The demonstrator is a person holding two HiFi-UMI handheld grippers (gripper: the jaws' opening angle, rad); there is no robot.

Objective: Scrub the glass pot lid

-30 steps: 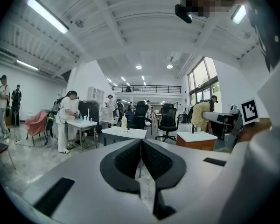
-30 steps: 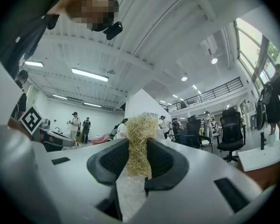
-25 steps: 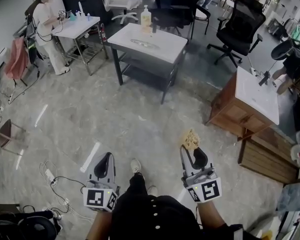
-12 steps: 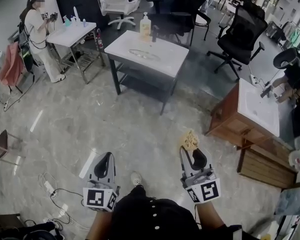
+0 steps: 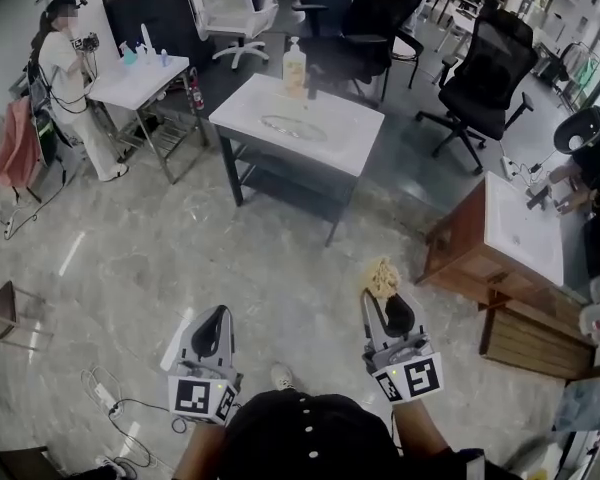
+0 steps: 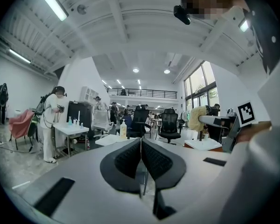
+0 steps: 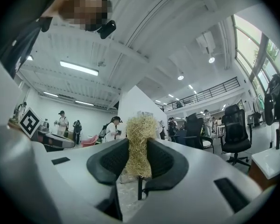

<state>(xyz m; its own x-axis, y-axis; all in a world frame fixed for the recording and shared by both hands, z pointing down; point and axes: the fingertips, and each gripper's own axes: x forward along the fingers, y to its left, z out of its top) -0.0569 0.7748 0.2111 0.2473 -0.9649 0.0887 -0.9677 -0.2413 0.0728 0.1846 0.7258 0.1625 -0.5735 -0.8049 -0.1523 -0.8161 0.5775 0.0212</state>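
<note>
1. Lid (image 5: 292,126): lies flat on white table (image 5: 345,118) at far side of room. Bottle (image 5: 294,66) stands just beyond it, at table's far edge.
2. L gripper (image 5: 213,315): jaws pressed together, nothing between. Held low and near, tips aimed at far side.
3. R gripper (image 5: 381,300): jaws pinching a straw-coloured scrubber (image 5: 382,278). Its tuft sticks out past the tips.
4. Key relation: lid is straight ahead of both sets of jaws and well apart from them, w/ open floor (image 5: 230,258) between. Across the room it sits approx. midway between the two grippers' lines, so neither hand is clearly nearer.
5. Lid reads as a round ring, so no real long axis and approach angle shouldn't matter much. Can't make out knob or handle from here; too small.
6. Judgement: scrubbing not begun, no contact w/ lid. The gap to the table must be closed first. After that, prob. L steadies the rim and R brings the scrubber down onto the glass.
7. Risk, as I judge it: glass lid loose on a smooth top could skate toward the table edge if scrubbed w/o being held.
8. Elsewhere: person (image 5: 60,63) at far left by another small table; wooden cabinet (image 5: 460,238) at right. Neither lies between grippers and lid.
</note>
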